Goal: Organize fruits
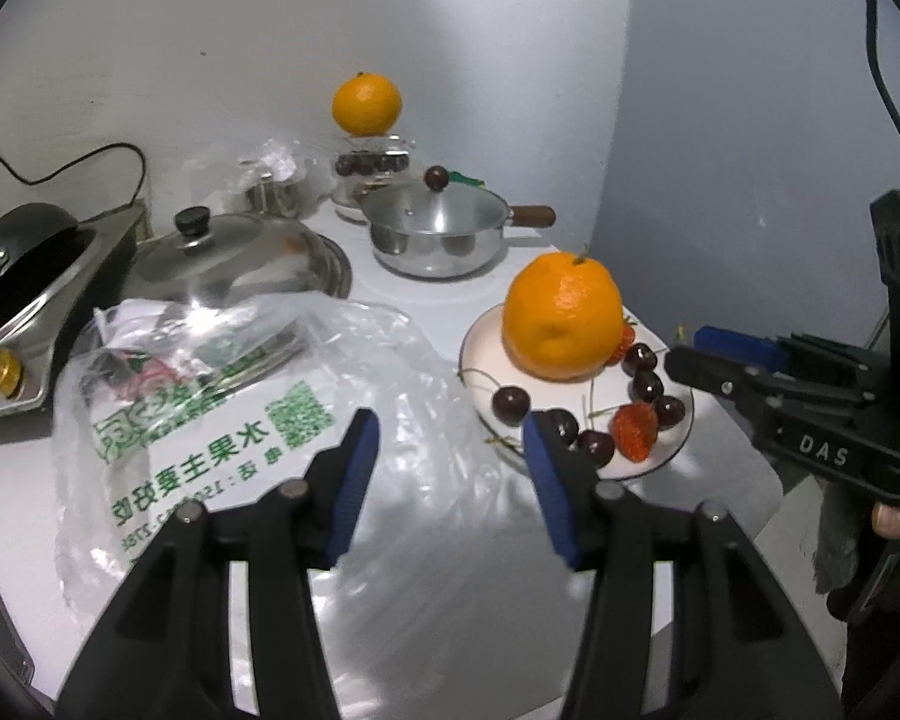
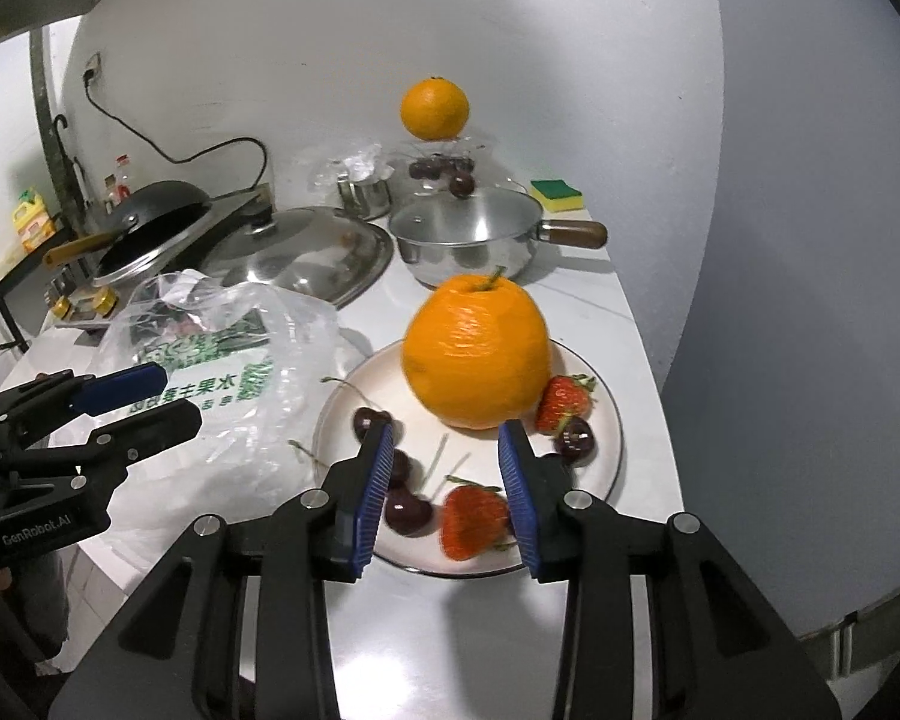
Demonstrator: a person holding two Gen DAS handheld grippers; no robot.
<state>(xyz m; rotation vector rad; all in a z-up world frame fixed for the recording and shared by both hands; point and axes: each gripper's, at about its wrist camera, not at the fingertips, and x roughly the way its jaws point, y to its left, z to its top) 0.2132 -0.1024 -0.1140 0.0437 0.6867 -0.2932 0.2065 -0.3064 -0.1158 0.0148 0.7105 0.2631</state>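
Observation:
A big orange [image 1: 561, 318] [image 2: 477, 354] stands on a white plate [image 1: 480, 348] [image 2: 612, 420] among dark cherries [image 2: 405, 510] and two strawberries [image 2: 471, 519]. A second orange [image 1: 366, 105] [image 2: 435, 108] rests on a glass jar of cherries at the back wall. My right gripper [image 2: 447, 429] hovers open over the plate's near half, with nothing between its blue pads. My left gripper [image 1: 450, 426] is open over a clear plastic bag [image 1: 240, 396] [image 2: 228, 360] with green print, left of the plate. Each gripper shows in the other's view: the right gripper [image 1: 708, 360] and the left gripper [image 2: 162, 402].
A lidded steel saucepan [image 1: 438, 228] [image 2: 468, 228] with a wooden handle stands behind the plate. A large pot lid [image 1: 234, 264] lies to its left, and a black frying pan [image 1: 24, 252] sits on a stove. A yellow-green sponge [image 2: 556, 195] lies at the back. The counter ends just right of the plate.

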